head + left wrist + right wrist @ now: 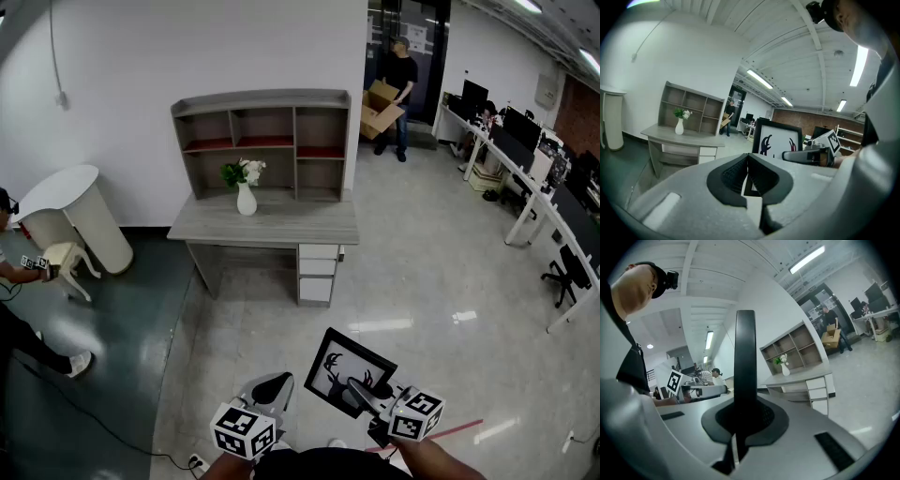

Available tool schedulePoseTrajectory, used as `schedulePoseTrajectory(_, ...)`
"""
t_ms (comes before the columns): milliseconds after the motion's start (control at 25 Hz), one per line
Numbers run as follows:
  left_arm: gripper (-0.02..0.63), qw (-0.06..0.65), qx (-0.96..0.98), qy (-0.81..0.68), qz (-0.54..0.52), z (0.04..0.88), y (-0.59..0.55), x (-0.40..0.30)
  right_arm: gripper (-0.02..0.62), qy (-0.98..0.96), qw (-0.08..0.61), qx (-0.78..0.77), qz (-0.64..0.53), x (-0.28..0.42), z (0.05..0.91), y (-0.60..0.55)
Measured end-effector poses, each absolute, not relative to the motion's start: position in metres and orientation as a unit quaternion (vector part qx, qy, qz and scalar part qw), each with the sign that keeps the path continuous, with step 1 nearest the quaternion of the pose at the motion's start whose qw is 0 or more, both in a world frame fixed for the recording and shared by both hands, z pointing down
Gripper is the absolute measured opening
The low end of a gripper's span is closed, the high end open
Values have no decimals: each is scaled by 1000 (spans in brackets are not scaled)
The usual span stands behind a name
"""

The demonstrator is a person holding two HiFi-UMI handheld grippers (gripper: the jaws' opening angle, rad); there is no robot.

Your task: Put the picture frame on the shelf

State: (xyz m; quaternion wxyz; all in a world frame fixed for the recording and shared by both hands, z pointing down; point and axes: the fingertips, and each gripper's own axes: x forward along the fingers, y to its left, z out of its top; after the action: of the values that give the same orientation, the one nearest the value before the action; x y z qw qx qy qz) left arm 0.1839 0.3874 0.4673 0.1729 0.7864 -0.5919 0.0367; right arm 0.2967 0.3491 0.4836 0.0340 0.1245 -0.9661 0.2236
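The picture frame (345, 367), black-rimmed with a dark antler figure on white, hangs tilted low in the head view, well short of the desk. My right gripper (364, 386) is shut on its lower edge; in the right gripper view the frame's black rim (745, 357) rises edge-on out of the gripper (742, 411). My left gripper (275, 384) is shut with nothing in it, just left of the frame, and sees the frame (776, 140) beside it. The grey shelf unit (263, 141) with red-lined compartments stands on the desk (281, 225) across the floor.
A white vase of flowers (246, 190) stands on the desk under the shelf. A white rounded counter (73, 214) is at the left, with a person (11, 281) crouching near it. Another person (398, 82) carries a cardboard box in the doorway. Office desks (534, 192) line the right side.
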Motion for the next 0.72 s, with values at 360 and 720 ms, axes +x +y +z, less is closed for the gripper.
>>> schedulePoseTrajectory(360, 9, 167, 785, -596, 38, 467, 392, 179, 21, -966, 38, 131, 220, 295, 483, 352)
schedulePoseTrajectory(720, 9, 170, 787, -591, 36, 472, 394, 166, 21, -960, 25, 136, 243, 286, 484, 359)
